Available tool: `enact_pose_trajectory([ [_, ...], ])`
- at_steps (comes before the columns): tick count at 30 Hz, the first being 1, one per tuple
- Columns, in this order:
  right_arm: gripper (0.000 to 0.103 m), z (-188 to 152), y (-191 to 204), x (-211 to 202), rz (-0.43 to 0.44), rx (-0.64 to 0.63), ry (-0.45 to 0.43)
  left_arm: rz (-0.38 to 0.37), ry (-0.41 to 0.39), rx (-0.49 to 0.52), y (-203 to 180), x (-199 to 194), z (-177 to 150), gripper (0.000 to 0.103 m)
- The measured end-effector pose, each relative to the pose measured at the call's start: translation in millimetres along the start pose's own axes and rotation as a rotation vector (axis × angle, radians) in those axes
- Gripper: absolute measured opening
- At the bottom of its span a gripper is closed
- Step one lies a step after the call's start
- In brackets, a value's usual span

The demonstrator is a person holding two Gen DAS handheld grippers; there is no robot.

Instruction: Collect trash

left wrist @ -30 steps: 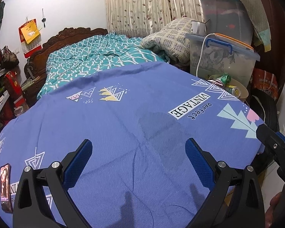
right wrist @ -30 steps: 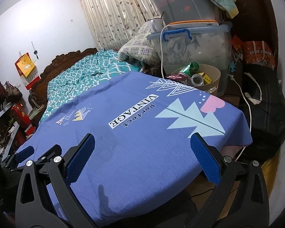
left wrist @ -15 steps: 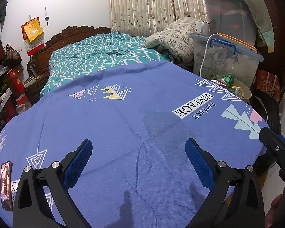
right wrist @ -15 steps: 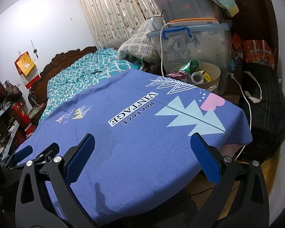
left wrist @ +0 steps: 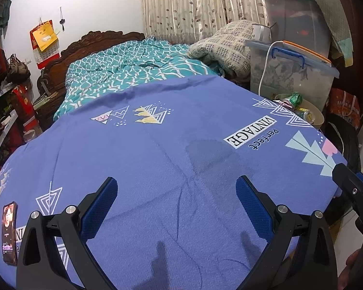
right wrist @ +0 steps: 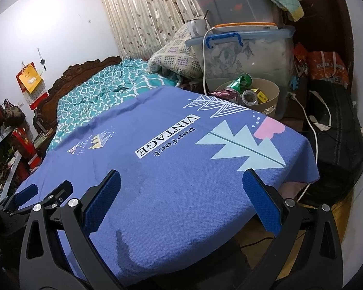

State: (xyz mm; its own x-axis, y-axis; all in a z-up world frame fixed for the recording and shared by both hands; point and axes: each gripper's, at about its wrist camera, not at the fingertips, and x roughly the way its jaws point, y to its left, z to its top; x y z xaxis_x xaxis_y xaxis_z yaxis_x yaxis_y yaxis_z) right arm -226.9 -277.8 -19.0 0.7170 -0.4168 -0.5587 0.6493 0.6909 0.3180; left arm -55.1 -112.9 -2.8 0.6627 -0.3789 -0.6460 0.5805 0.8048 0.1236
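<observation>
Grippers first: the left gripper hangs over the near part of the blue printed cloth with its blue-padded fingers spread wide and nothing between them, and the right gripper hangs over the same cloth, its jaws equally wide apart and empty. In the left wrist view the right gripper shows as a black arm at the cloth's right edge; in the right wrist view the left gripper lies at the cloth's left edge. On the cloth, close ahead of the left gripper, sits a darker damp-looking patch, and beyond that patch the printed label "VINTAGE perfect". A phone with a lit screen lies on the cloth's near left corner. Just past the cloth's far right corner stands a round beige wastebasket, holding the trash: a crushed green can, a silvery can, a yellow packet and a crumpled dark red wrapper. Behind the wastebasket, touching or nearly so, stands a clear storage bin with a blue handle, a white cable draped down its front. Beyond the cloth's far edge lies a teal patterned quilt on a bed with a carved wooden headboard.
</observation>
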Motion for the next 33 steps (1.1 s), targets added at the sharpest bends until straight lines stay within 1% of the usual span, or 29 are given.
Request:
enact_pose_trajectory([
  [18,0.100,1.2,-6.0,-0.2,0.007,0.017,0.007,0.037,0.011,0.013,-5.2,0.6,-1.8,0.094],
  [25,0.100,0.7,-6.2,2.2,0.020,0.022,0.016,0.068,0.009,0.026,-7.1,0.4,-2.2,0.094],
  [28,0.100,1.8,-6.8,2.5,0.026,0.024,0.018,0.060,0.003,0.027,-6.9,-0.9,-2.1,0.095],
  [33,0.100,3.6,-7.7,-0.2,0.033,0.027,0.013,0.071,0.017,0.026,-6.9,1.1,-1.3,0.094],
])
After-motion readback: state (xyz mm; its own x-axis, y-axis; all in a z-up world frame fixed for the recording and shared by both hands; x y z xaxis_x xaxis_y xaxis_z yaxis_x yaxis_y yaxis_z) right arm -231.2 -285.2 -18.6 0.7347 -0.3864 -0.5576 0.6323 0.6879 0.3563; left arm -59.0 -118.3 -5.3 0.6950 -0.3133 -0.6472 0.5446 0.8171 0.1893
